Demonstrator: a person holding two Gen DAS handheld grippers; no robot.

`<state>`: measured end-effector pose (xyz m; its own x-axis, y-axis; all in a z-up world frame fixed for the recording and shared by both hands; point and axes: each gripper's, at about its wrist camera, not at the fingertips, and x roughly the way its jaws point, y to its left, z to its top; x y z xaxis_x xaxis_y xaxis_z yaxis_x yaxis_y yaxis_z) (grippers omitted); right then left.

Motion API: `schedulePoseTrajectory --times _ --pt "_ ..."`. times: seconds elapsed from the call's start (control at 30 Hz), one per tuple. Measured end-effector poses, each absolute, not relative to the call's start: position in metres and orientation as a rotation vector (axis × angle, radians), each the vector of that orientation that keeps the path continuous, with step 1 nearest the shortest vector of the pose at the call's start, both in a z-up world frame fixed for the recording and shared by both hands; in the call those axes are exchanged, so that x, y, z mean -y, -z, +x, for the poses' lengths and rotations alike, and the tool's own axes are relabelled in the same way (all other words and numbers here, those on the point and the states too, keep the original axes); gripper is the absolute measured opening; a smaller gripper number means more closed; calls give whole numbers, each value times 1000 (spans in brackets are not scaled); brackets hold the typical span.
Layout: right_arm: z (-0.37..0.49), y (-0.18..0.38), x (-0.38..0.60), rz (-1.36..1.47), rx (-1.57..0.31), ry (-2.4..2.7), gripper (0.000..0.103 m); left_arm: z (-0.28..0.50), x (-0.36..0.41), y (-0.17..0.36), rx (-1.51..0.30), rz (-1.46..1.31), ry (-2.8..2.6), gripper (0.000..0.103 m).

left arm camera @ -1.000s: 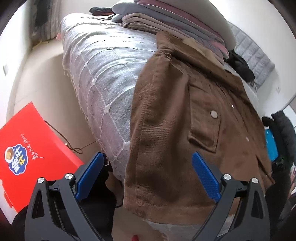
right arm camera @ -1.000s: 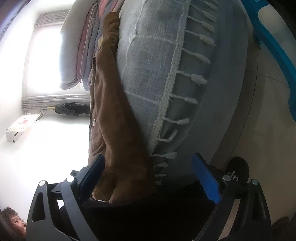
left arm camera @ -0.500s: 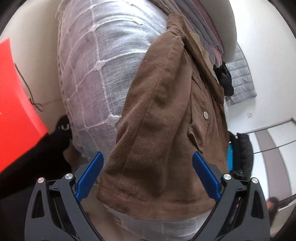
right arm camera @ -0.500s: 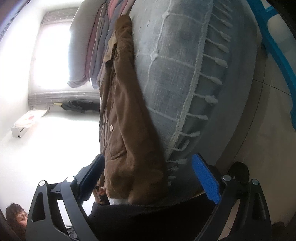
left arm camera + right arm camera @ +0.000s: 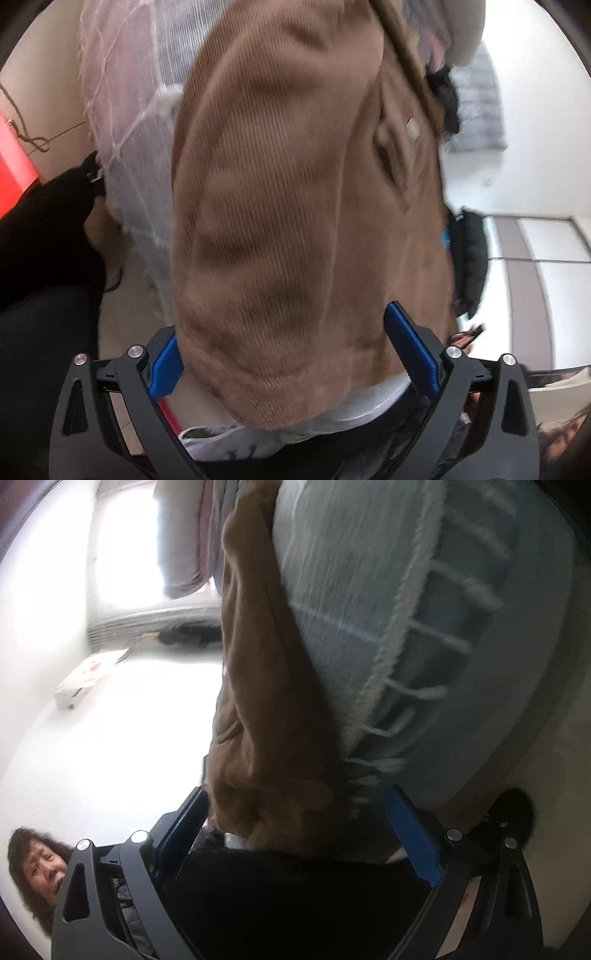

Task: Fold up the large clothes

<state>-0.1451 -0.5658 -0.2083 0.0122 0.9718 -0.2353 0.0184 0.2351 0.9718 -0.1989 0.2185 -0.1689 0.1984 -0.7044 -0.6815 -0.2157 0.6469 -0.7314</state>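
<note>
We hold the left gripper [image 5: 293,354] with jaws spread wide, the brown jacket's [image 5: 280,206] hem sitting between them, unclamped, on the bedspread [image 5: 129,122]. Our right gripper [image 5: 295,834] is likewise released, the jacket's [image 5: 266,701] bunched edge between its jaws, the bedspread's [image 5: 424,590] fringe just right.

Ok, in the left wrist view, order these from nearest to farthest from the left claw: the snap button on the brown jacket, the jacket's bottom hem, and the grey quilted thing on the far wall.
1. Bottom hem of the brown jacket, between the fingers of the open left claw.
2. Snap button, upper right on the jacket.
3. Grey quilted thing, far right against the wall.
</note>
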Motion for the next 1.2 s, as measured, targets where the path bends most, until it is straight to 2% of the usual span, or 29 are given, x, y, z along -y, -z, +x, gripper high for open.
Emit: schedulePoseTrajectory --times 0.07,0.1,0.17,0.23,0.27,0.3,0.33,0.37,0.4,0.47,0.53,0.77,0.97,1.07,1.1,1.2 --pt "-141 214 556 1042 -1329 -1052 92 -200 -215 167 -1349 -843 385 88" --pt "-139 216 549 1030 -1338 -1073 92 -202 -215 166 -1341 -848 382 76" --pt "-137 222 538 1001 -1360 -1112 92 -205 -213 162 -1317 -848 373 65" --pt "-136 227 527 978 -1373 -1140 90 -206 -210 154 -1305 -846 374 44" --pt "-137 227 524 976 -1366 -1155 87 -206 -209 149 -1297 -831 373 39" --pt "-139 227 521 974 -1352 -1174 73 -206 -208 143 -1294 -815 368 30" --pt "-141 225 518 964 -1338 -1187 67 -206 -207 136 -1286 -798 362 22" --pt "-142 222 516 950 -1325 -1190 65 -205 -207 130 -1280 -780 357 20" --pt "-146 218 516 947 -1298 -1205 59 -204 -208 123 -1272 -762 353 16" --pt "-152 207 520 937 -1252 -1213 51 -203 -209 112 -1256 -745 342 13" --pt "-158 194 526 935 -1203 -1226 38 -203 -219 104 -1237 -752 339 12" --pt "-154 129 517 894 -1015 -1282 35 -208 -222 64 -1152 -764 381 11" --pt "-137 108 497 831 -1031 -1244 35 -210 -219 38 -1101 -747 410 11" --pt "-145 112 500 744 -1209 -1146 47 -209 -221 41 -1111 -744 415 11" --pt "-150 115 501 746 -1246 -1129 56 -209 -221 45 -1113 -755 417 11" --pt "-157 116 506 771 -1255 -1129 58 -209 -221 54 -1112 -787 428 11"
